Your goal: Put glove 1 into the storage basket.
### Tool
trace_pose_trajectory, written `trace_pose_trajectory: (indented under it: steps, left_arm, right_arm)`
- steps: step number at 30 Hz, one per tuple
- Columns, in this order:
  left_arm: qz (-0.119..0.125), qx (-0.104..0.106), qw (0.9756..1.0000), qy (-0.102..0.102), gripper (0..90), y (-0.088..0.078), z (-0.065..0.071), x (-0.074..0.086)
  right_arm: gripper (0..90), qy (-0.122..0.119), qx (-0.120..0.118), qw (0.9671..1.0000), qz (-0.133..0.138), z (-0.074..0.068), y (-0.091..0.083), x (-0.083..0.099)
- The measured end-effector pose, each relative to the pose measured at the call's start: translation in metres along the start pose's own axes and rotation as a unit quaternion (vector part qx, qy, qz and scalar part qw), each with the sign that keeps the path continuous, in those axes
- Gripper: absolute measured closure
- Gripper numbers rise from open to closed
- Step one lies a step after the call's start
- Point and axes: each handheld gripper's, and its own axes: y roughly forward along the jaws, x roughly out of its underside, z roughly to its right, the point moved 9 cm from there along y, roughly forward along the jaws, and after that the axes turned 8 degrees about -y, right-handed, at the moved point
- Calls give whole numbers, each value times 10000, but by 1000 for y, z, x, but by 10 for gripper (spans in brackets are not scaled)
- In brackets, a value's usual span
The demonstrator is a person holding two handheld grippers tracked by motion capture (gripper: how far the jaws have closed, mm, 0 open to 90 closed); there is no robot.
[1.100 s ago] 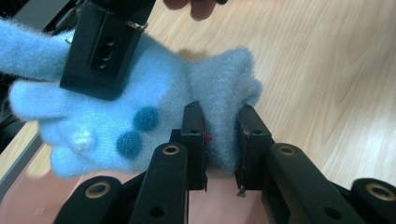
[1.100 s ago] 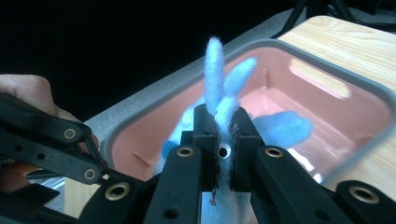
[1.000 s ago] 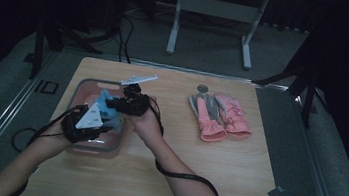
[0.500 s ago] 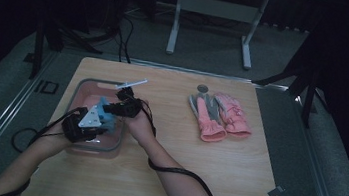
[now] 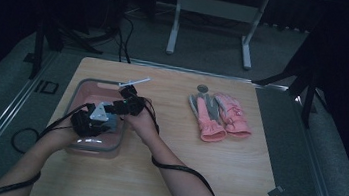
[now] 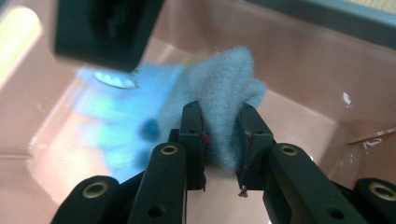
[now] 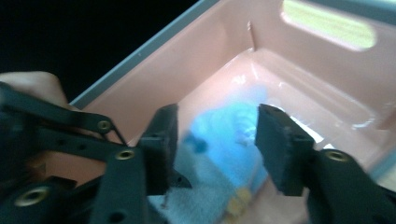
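A blue glove (image 6: 116,126) with a fuzzy grey-blue cuff (image 6: 229,88) lies inside a pink tub (image 5: 83,83) at the table's left. My left gripper (image 6: 222,135) is shut on the cuff, low over the tub floor. My right gripper (image 7: 217,144) hangs just above the glove (image 7: 224,163). Its jaws have just been opening and stand apart, and their pads do not touch the fabric. In the high view both grippers, left (image 5: 112,120) and right (image 5: 118,105), meet inside the tub.
A pair of pink gloves (image 5: 221,115) lies on the wooden table (image 5: 162,177) to the right, with a small round grey object (image 5: 203,88) behind them. The tub's walls (image 7: 187,65) stand close around both grippers. Cables trail off the table's front.
Both grippers have sunk into the tub with the blue glove. The right gripper's jaws have opened and let go of the glove, while the left keeps its grip.
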Motion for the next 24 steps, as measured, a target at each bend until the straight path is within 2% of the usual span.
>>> trace_pose_trajectory:
  steps: [1, 3, 6, 7, 9, 11, 13, 14, 16, 17, 18, 19, 21, 22, 23, 24]
  left_arm:
    - [-62, 59, 10000, -4, 741, 1, 1, 1]
    - [-117, 47, 9999, -24, 723, 3, 1, 1]
    - [-206, 58, 9997, -156, 626, 6, 1, 1]
    - [-200, 59, 9996, -210, 569, 6, 1, 0]
    - [-173, -34, 9992, -353, 398, 6, -1, -1]
    - [-5, -191, 9985, -518, 289, 1, -6, -4]
    - [190, -145, 9975, -667, 172, -5, -8, -6]
    - [276, -162, 9964, -790, 161, -9, -10, -7]
    - [547, -16, 9935, -1000, 145, -17, -9, -11]
    - [547, -16, 9935, -1000, 145, -17, -9, -11]
    - [636, -27, 9919, -1103, 143, -21, -9, -12]
    - [725, 37, 9909, -1129, 143, -25, -6, -15]
    - [894, 29, 9888, -1191, 144, -30, -3, -20]
    - [1016, 127, 9867, -1262, 144, -34, 1, -24]
    - [1072, 179, 9859, -1270, 144, -36, 4, -27]
    - [1231, 209, 9837, -1298, 144, -40, 12, -34]
  right_arm:
    - [429, 36, -5, 10000, 54, 0, -4, -1]
    - [402, 63, 6, 9998, 165, 2, -10, -2]
    - [358, 155, 2, 9995, 285, 3, -20, -2]
    - [338, 150, -29, 9994, 316, 4, -22, -2]
    - [293, 105, -73, 9992, 373, 4, -28, -1]
    - [273, 117, -132, 9989, 429, 3, -34, 0]
    - [267, 117, -189, 9984, 519, 4, -41, 1]
    - [263, 117, -190, 9982, 560, 4, -45, 1]
    - [259, 93, -161, 9979, 613, 4, -54, 3]
    - [259, 93, -161, 9979, 613, 4, -54, 3]
    - [237, -32, -143, 9975, 689, 3, -64, 5]
    - [237, -32, -143, 9975, 689, 3, -64, 5]
    - [236, -69, -146, 9973, 716, 2, -72, 7]
    - [225, -124, -117, 9972, 723, 2, -76, 8]
    - [216, -197, -93, 9972, 722, 2, -80, 10]
    - [215, -256, -85, 9970, 724, 2, -86, 14]
